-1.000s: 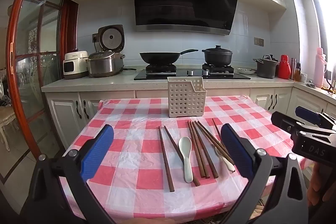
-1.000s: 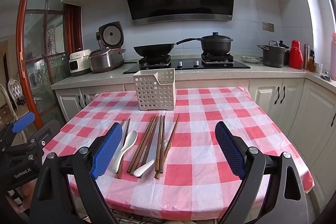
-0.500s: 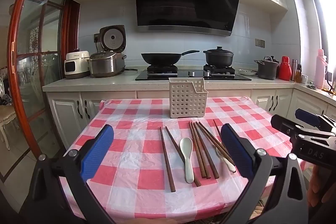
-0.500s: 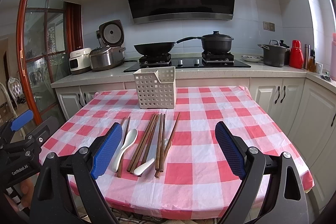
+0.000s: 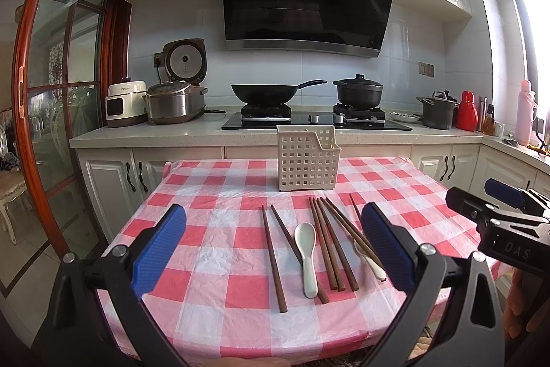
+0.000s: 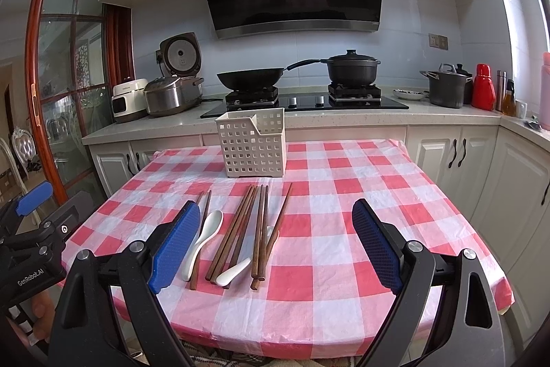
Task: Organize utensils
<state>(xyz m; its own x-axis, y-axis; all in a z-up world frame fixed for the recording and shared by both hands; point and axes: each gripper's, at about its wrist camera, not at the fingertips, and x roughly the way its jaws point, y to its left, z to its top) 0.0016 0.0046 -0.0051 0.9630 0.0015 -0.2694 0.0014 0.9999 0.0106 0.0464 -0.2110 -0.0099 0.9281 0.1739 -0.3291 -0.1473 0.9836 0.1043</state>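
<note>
A white perforated utensil basket (image 5: 307, 157) (image 6: 252, 145) stands upright at the far middle of a red-and-white checked table (image 5: 220, 270) (image 6: 330, 229). In front of it lie several brown wooden chopsticks (image 5: 328, 239) (image 6: 237, 229) and two white spoons, one (image 5: 307, 255) (image 6: 203, 239) among the left chopsticks and one (image 5: 369, 260) (image 6: 235, 271) partly under the right ones. My left gripper (image 5: 273, 255) is open and empty, held above the table's near edge. My right gripper (image 6: 275, 245) is open and empty, also near the front edge.
Behind the table runs a counter (image 5: 192, 135) with rice cookers (image 5: 173, 97), a wok (image 5: 264, 92) and a black pot (image 5: 359, 90) on a hob. Pots and bottles (image 5: 467, 110) stand at the right. A glass door with a wooden frame (image 5: 37, 85) is at the left.
Both grippers have drifted slightly; the view shifts a little. Nothing on the table has moved, and both grippers stay open.
</note>
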